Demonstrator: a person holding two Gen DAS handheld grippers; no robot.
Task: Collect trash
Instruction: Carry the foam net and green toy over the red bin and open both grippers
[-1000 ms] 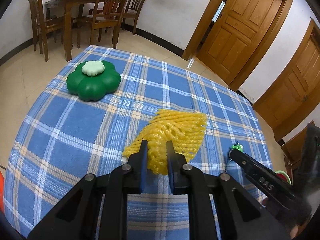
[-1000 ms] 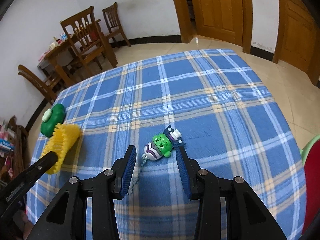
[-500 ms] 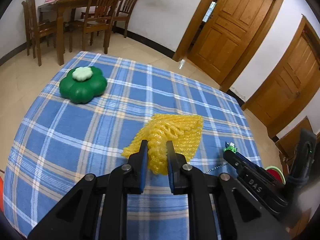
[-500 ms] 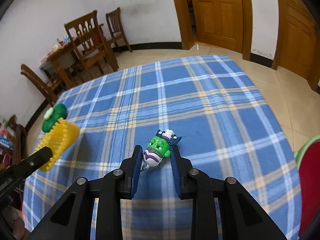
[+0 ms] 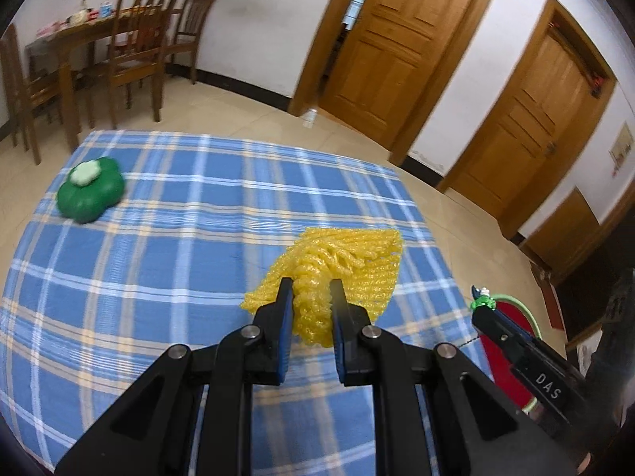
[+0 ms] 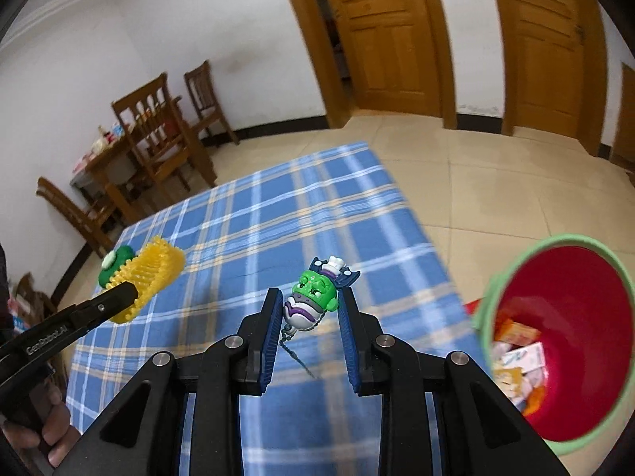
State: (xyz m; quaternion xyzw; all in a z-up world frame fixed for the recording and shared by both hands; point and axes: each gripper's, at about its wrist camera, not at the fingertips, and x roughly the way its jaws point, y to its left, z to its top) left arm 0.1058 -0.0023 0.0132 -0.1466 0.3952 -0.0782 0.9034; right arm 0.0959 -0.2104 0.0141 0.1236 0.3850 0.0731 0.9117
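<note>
The left gripper [image 5: 310,301] has its fingers pinching yellow foam netting [image 5: 341,265]; the right gripper [image 6: 310,309] has its fingers clamping a green toy keychain [image 6: 313,297].

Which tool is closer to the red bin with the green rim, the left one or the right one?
Right. The right tool, holding the green toy keychain, is just beside the red bin. The left tool, holding the yellow foam net, is farther away over the table.

Woven plaid tablecloth [image 5: 158,277], yellow foam net [image 5: 341,261], glossy plastic toy [image 6: 313,297]
</note>
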